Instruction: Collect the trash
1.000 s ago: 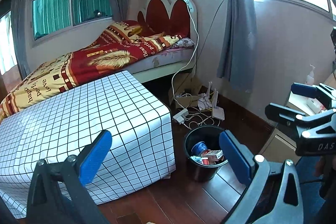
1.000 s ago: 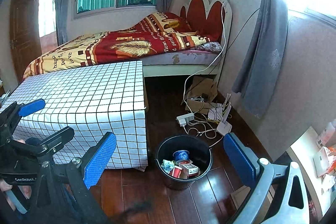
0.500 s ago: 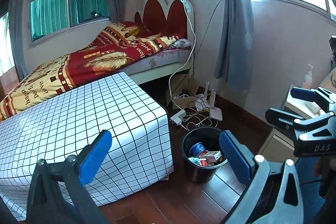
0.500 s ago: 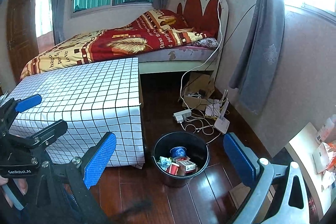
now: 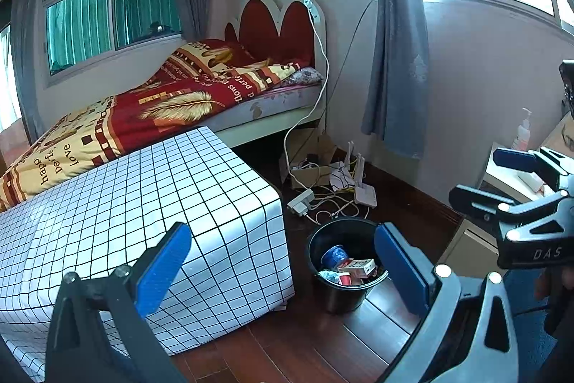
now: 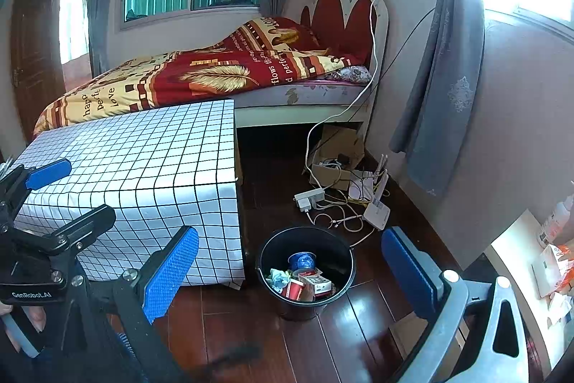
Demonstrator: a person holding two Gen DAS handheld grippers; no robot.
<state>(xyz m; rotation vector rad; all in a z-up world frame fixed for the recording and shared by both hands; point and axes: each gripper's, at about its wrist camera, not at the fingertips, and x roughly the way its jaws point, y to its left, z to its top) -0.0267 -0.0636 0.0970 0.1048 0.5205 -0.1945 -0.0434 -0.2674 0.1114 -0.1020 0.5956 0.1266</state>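
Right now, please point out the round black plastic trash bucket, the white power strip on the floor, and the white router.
black trash bucket (image 6: 335, 239): right wrist view, inner back wall.
white power strip (image 6: 309, 194): right wrist view, its body.
white router (image 5: 366, 195): left wrist view, its casing.

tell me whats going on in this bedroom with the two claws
A person holds a claw in each hand, collecting trash. The left claw and the right claw are both open and hold nothing, raised above the wooden floor. Between them below stands a black trash bucket, already holding a red can, a small carton and a blue cup. It sits beside the grid-cloth table.
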